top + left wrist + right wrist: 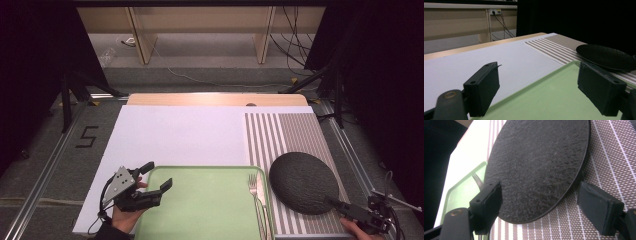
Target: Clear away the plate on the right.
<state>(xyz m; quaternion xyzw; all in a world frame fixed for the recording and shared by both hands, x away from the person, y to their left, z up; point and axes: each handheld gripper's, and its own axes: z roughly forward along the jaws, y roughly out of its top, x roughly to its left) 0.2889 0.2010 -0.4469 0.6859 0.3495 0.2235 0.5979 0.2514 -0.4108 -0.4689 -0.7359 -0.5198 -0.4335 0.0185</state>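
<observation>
Slate-dark and rough-grained, the round plate lies on the striped placemat at the right front of the tabletop, just right of the green tray, with a fork lying along the tray's right edge. The right tool sits at the plate's near right rim; in the right gripper view its jaws stand wide apart on either side of that rim, gripping nothing. The left tool is also spread open and empty, held over the tray's front left corner, one jaw over the white sheet and one over the tray.

The plate looks stiff, fairly heavy and breakable, more like stone or stoneware than plastic. Its textured face should give the pads some bite, but it lies nearly flat on the mat, so there is little room to get a jaw beneath it. The best hold is probably the thin raised rim at the near edge, one jaw above and one slipped under, pinched firmly. Held from one edge, it would tend to droop or twist.
</observation>
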